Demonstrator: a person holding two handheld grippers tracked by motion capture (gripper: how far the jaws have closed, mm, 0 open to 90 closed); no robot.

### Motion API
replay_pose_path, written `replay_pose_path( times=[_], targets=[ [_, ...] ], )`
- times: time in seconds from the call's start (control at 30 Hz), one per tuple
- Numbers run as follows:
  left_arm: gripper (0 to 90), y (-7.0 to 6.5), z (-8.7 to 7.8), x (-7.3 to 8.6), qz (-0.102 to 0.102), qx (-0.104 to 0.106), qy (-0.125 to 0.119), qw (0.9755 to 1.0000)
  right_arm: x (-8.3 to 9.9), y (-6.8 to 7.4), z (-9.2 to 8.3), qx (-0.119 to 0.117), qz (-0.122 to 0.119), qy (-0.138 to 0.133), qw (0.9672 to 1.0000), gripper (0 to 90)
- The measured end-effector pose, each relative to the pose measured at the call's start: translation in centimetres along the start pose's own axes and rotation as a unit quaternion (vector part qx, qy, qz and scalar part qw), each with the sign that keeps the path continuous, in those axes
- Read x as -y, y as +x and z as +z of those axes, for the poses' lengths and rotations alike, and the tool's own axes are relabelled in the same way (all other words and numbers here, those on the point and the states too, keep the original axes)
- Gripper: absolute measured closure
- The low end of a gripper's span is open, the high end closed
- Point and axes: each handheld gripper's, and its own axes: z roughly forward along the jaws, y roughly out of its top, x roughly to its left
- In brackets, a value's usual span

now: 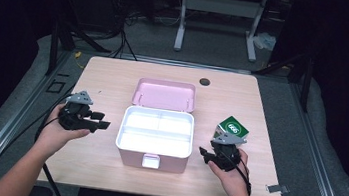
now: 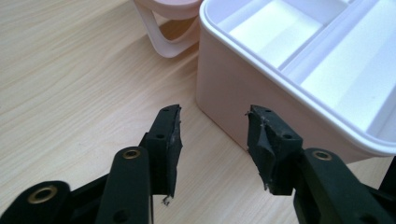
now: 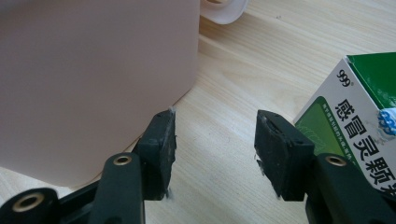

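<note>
Forearms enter at six o'clock in the high view, one gripper per hand. Left gripper [image 1: 100, 121] hangs off the nine o'clock side of the pink storage box [image 1: 152, 160], jaws parted, nothing between them; its own view shows bare tabletop [image 2: 70, 79] in the gap and the box corner just beyond the tips. Right gripper [image 1: 206, 156] sits at the box's four o'clock, jaws likewise apart and empty, box wall [image 3: 93, 70] just beside one pad [image 3: 161, 154].

Box stands mid-table, lid [image 1: 165, 95] thrown back toward twelve o'clock. White inner tray [image 1: 156, 128] divided into compartments, all bare as far as can be seen.

Green-and-white medicine carton [image 1: 231, 129] stands on the table at three o'clock of the box, just ahead of the right gripper, untouched.

Judgement: opening done; carton not yet picked up or packed; closing the lid likely remains.
</note>
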Motion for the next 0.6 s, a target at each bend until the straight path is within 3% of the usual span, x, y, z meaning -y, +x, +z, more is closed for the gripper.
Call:
replay_pose_path(
  times=[0.17, 0.3, 0.47, 0.6],
  targets=[
    [56.5, -0.2, -0.4, -0.5, -0.005, 0.006, 0.005, 1.0000, 0.1, -0.1, 0.1, 0.008, 0.000, 0.000, 1.0000, 47.8],
    [57.0, -0.5, -0.7, -1.0, 0.010, 0.009, 0.011, 0.9999, 0.1, -0.2, 0.0, 0.005, 0.001, 0.001, 1.0000, 47.8],
    [54.8, -0.9, -1.1, -2.1, 0.041, 0.030, 0.014, 0.9986, 0.1, -0.2, 0.0, 0.004, 0.002, 0.001, 1.0000, 47.8],
    [55.7, -1.4, -1.1, -3.1, 0.040, 0.045, 0.014, 0.9981, 0.2, -0.2, 0.1, 0.012, 0.002, 0.001, 0.9999, 47.8]
  ],
)
